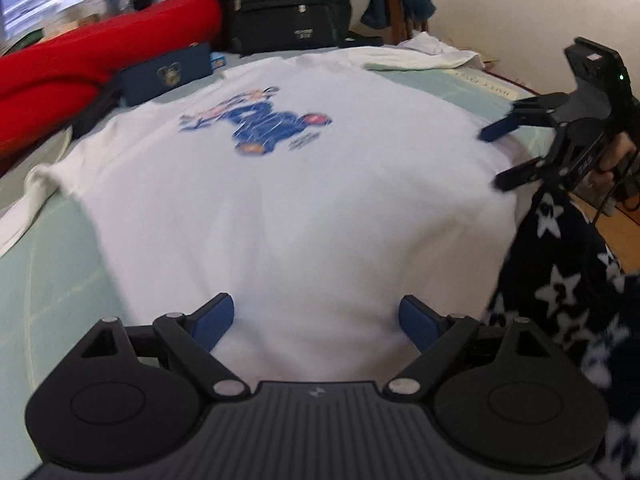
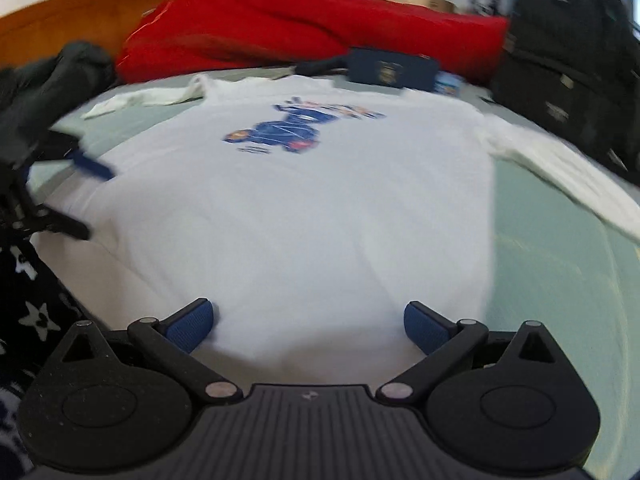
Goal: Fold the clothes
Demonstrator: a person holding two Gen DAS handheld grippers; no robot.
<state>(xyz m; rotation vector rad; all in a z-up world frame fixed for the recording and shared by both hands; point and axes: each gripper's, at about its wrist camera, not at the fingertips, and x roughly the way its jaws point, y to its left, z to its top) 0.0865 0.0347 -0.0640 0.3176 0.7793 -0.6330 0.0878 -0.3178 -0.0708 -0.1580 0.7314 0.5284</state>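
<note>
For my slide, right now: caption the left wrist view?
Open left hand-held gripper over white printed cotton T-shirt spread on pale green bed.

Soft white cotton-like shirt (image 1: pixel 280 200), matt black plastic left gripper (image 1: pixel 316 322), blue textured pads (image 1: pixel 214 322), fuzzy red blanket (image 2: pixel 304 28)

My left wrist camera sits low over the near edge of the worktop (image 1: pixel 48 280), looking forward and down along my left gripper (image 1: pixel 316 322) across the white shirt (image 1: pixel 280 200), close up. My right wrist camera looks the same way over my right gripper (image 2: pixel 308 322) from the shirt's other corner. Both views share the shirt's blue print (image 1: pixel 260 124) and the red bundle (image 2: pixel 300 28) at the far edge, and each catches the other gripper at its side.
</note>
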